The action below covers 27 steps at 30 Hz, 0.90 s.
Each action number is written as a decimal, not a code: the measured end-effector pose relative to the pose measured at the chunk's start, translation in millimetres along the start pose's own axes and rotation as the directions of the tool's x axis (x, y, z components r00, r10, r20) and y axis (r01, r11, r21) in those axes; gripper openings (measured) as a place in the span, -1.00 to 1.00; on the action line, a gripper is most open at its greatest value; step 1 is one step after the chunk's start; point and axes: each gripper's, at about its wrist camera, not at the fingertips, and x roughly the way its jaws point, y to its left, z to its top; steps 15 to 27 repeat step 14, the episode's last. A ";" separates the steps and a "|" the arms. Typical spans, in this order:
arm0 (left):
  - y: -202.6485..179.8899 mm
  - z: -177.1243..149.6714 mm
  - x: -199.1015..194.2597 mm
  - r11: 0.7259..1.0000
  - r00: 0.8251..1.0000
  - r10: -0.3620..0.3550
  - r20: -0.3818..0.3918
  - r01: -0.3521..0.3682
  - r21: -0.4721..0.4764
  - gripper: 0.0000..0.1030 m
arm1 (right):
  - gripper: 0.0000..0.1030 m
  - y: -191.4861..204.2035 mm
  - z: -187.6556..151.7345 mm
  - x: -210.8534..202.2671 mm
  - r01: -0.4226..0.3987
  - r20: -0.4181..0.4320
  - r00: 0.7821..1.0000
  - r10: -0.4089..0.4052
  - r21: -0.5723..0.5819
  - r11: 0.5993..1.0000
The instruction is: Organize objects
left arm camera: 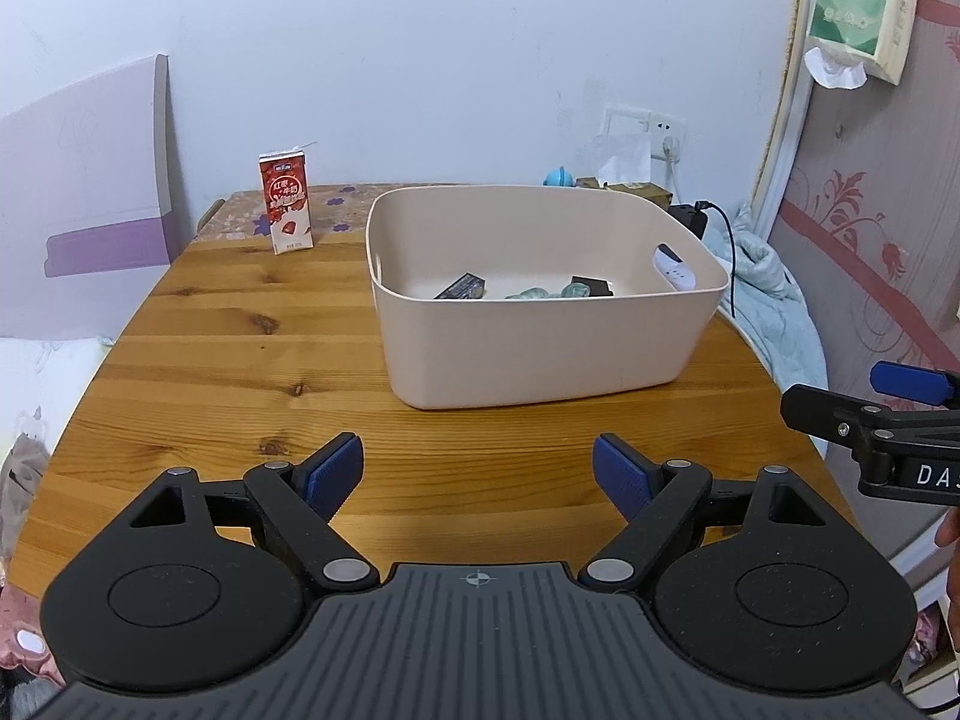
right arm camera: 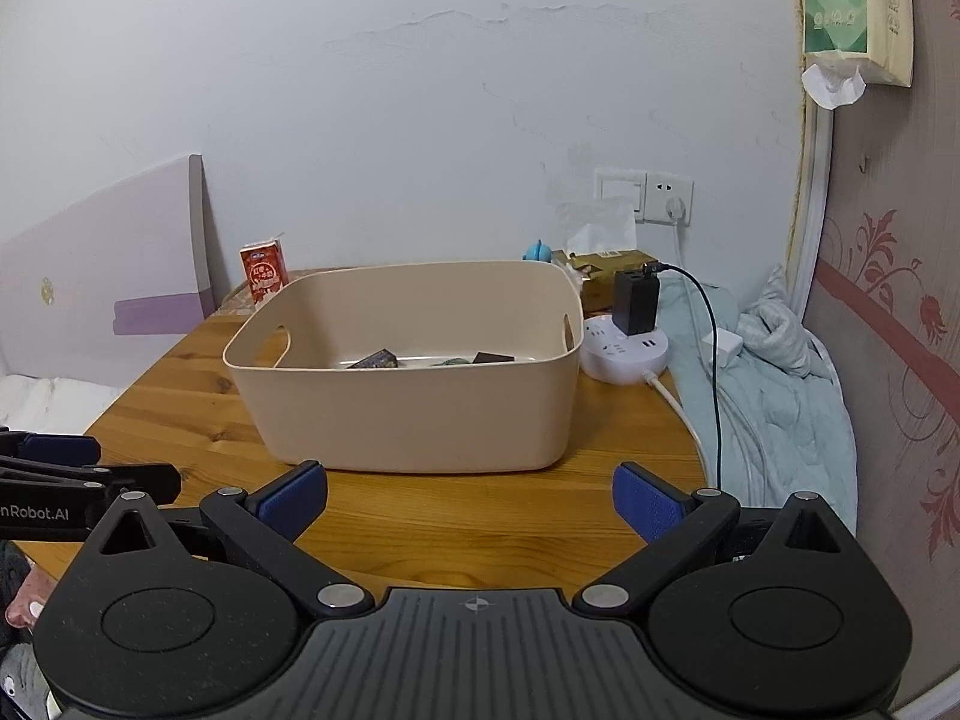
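Milk carton (left arm camera: 286, 203) stands upright on the table (left arm camera: 240, 360), far ahead-left of the left gripper (left arm camera: 478, 474) — both grippers' jaws empty, wide apart — so approach level, squeeze its sides gently, then carry it into the bin (left arm camera: 540, 354), right gripper (right arm camera: 470, 501) clear.

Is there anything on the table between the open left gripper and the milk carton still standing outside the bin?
Nothing visible. From the left gripper, bare wooden table runs up to the milk carton. The beige bin sits to the right of that line, apart from the carton.
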 end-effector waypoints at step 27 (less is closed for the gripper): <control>0.2 0.1 8.8 1.000 1.000 0.004 0.005 -0.004 0.001 0.79 | 1.00 -0.8 -2.6 12.2 0.001 -0.027 1.000 -0.001 0.002 1.000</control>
